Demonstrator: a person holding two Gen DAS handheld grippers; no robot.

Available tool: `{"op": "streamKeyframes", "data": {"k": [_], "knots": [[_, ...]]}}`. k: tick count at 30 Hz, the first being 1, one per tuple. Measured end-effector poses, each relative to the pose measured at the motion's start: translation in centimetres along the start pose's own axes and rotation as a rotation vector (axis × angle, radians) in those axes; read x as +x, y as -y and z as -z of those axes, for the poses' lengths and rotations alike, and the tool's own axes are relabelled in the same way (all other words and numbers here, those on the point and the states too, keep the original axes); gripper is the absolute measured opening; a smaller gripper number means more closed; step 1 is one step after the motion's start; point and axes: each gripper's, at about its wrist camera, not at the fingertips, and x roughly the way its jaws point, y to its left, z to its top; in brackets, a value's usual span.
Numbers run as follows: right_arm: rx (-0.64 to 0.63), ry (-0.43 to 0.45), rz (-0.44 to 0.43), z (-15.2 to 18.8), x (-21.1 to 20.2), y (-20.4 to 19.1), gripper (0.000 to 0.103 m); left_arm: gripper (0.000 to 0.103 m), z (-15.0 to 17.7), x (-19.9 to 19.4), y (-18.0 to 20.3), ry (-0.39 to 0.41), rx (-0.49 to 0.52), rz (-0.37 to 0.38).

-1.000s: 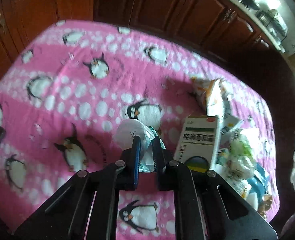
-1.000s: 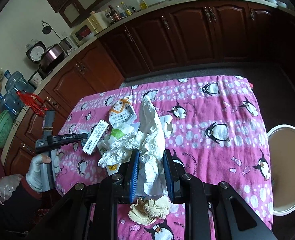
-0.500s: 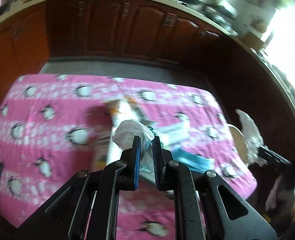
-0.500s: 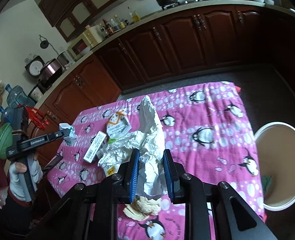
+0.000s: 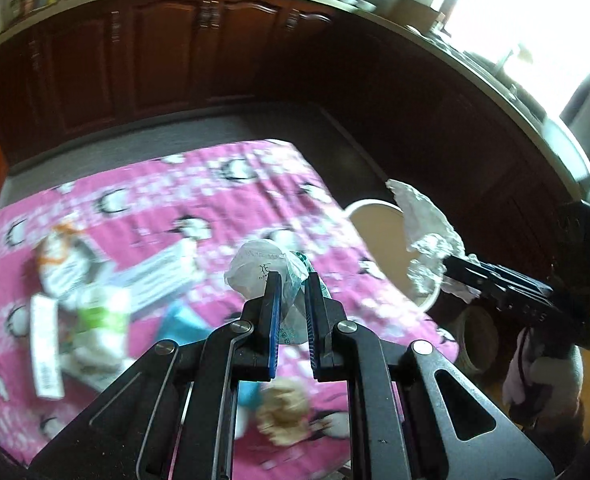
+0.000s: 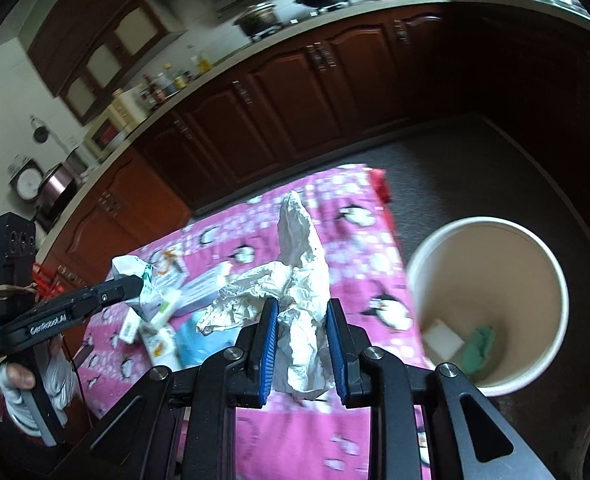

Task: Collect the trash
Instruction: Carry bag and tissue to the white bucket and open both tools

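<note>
With my left gripper [image 5: 291, 280] clamped on a crumpled wrapper [image 5: 263, 268] and my right gripper [image 6: 299, 320] on white paper [image 6: 301, 276], both near the bin [image 6: 551, 264], two scraps lie inside it and a pile [image 5: 95, 296] waits on the table beside it.

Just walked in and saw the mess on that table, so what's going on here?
A person is clearing trash off a table with a pink penguin-print cloth, holding a gripper in each hand. The left gripper is shut on a small crumpled white plastic wrapper. The right gripper is shut on a big wad of crumpled white paper. A round cream-coloured bin stands on the floor beside the table, with a few scraps in it. More boxes and wrappers lie on the cloth.
</note>
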Motion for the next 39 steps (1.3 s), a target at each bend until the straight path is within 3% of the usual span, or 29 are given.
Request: {"op": "streamKeyframes", "data": {"k": [13, 20, 26, 28, 30, 32, 39], "knots": [[0.157, -0.007, 0.185, 1.1, -1.7, 9.3, 0.023, 0.009, -2.1, 7.4, 8.9, -0.099, 0.125, 0.086], [0.22, -0.041, 0.251, 2.0, -0.9, 13.0, 0.023, 0.009, -2.3, 11.5, 10.7, -0.152, 0.121, 0.117], [0.261, -0.063, 0.294, 2.3, 0.6, 14.7, 0.023, 0.01, -2.9, 14.4, 11.7, -0.171, 0.059, 0.167], [0.261, -0.074, 0.337, 2.1, 1.3, 14.9, 0.029, 0.011, -3.3, 15.2, 11.9, -0.164, 0.026, 0.185], [0.259, -0.072, 0.364, 2.1, 1.6, 15.4, 0.045, 0.023, -3.3, 16.0, 12.0, -0.17, 0.003, 0.2], [0.267, -0.062, 0.368, 2.2, 1.5, 15.7, 0.047, 0.058, -3.2, 16.6, 11.9, -0.186, -0.017, 0.223], [0.298, -0.076, 0.357, 3.0, 1.3, 16.1, 0.047, 0.06, -2.8, 16.0, 11.8, -0.186, -0.011, 0.213]]}}
